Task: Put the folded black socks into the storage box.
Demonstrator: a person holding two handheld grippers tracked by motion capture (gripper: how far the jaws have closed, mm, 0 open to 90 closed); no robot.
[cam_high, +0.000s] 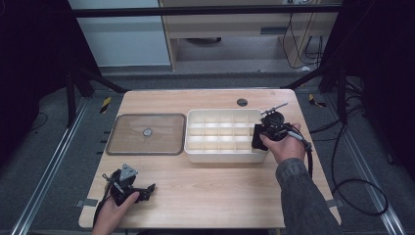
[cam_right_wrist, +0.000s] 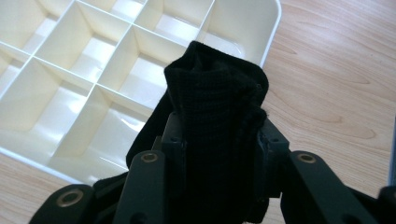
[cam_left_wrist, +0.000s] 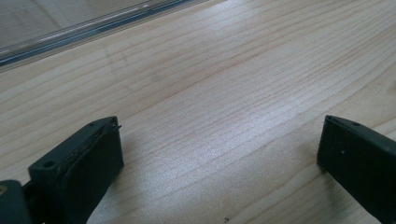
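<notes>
My right gripper (cam_high: 260,136) is shut on a black knitted cloth, perhaps a sock (cam_high: 257,142), at the right end of a white compartment tray (cam_high: 220,157). In the right gripper view the black cloth (cam_right_wrist: 215,102) stands up between the jaws of my right gripper (cam_right_wrist: 218,140), above the tray's (cam_right_wrist: 272,32) corner compartments, which hold nothing. My left gripper (cam_high: 148,189) lies low at the table's front left, and its jaws point right. In the left gripper view my left gripper (cam_left_wrist: 219,144) is open wide over bare wood.
A clear flat lid (cam_high: 132,143) with a round knob lies left of the tray, and the lid's edge (cam_left_wrist: 70,33) crosses the left gripper view's top left. A dark round hole (cam_high: 242,102) sits near the wooden table's (cam_high: 220,196) far edge. Cables (cam_high: 352,196) trail on the floor to the right.
</notes>
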